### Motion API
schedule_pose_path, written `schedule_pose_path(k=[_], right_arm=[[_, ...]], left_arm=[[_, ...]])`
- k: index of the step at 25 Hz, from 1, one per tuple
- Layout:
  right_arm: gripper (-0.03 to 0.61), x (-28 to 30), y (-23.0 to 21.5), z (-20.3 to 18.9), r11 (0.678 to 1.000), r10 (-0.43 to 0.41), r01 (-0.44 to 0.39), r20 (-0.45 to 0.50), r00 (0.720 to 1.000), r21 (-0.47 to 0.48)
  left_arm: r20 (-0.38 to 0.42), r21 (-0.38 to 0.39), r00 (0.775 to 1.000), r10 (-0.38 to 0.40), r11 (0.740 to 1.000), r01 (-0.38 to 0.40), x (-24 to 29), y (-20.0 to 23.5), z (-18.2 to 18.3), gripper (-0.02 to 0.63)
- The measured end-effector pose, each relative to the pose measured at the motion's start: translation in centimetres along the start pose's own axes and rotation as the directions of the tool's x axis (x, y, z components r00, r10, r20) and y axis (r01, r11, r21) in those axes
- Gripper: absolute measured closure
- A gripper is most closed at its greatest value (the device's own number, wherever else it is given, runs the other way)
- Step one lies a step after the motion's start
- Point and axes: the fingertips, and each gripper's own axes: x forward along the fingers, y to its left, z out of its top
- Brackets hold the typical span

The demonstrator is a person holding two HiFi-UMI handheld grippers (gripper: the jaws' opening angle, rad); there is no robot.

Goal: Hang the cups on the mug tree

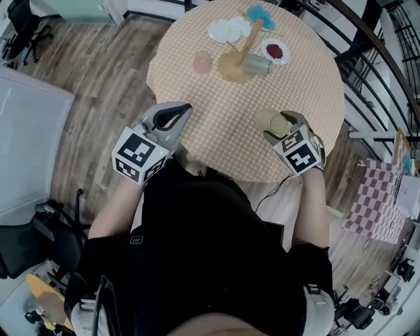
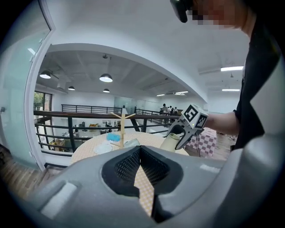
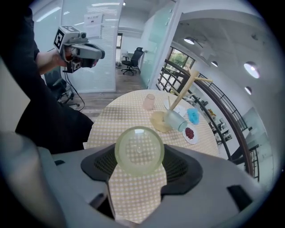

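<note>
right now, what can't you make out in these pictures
pale green translucent cup: whether it has a handle; right gripper view shows only its base, right tongs partly cover it in head view.
blue object beside the wooden mug tree: too small to identify, any view.
red contents of the small white dish: too small.

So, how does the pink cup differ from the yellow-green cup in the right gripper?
The pink cup stands free on the table beside the mug tree; the yellow-green cup is clamped in the right gripper, close to the table's near edge. The pink cup is upright; the yellow-green cup is tipped, one round end toward that gripper's camera. Both look translucent, and neither hangs on the mug tree.
</note>
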Motion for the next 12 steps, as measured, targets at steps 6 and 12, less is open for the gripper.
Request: schedule_pose_path(k=[6,12], right_arm=[[0.262,0.6,0.9,4.5,0.982,-0.097,0.099,-0.018,0.995,0.158],[0.262,1.7,1.4,10.8,0.918,-0.205,0.204,-0.034,0.978,0.341]], left_arm=[[0.018,0.051,0.987,-0.157,0.986,0.156,0.4,6.0,-0.3,0.607],[-0.042,0.149,0.956,-0.29,0.945,0.293,-2.3,12.7,-0.8,0.607]])
